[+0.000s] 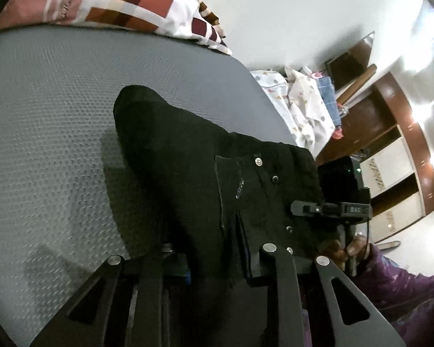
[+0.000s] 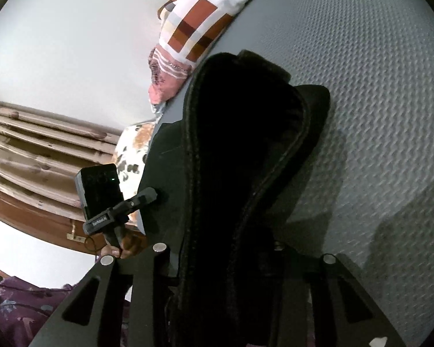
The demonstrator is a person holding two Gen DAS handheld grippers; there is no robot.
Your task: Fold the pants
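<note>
Left gripper point(image 1: 217, 263): matte black linkage arms with triangular cut-outs and silver pivot screws. Right gripper point(image 1: 299, 209): black camera block with green indicator light at 12 o'clock, white lettering, thin black cable. Sleeve point(image 1: 405, 295): purple, floral-patterned.

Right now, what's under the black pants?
The grey textured mattress lies under the pants, showing all around them. Both grippers pinch the near end. Whatever sits directly beneath the dark cloth is covered and cannot be seen.
</note>
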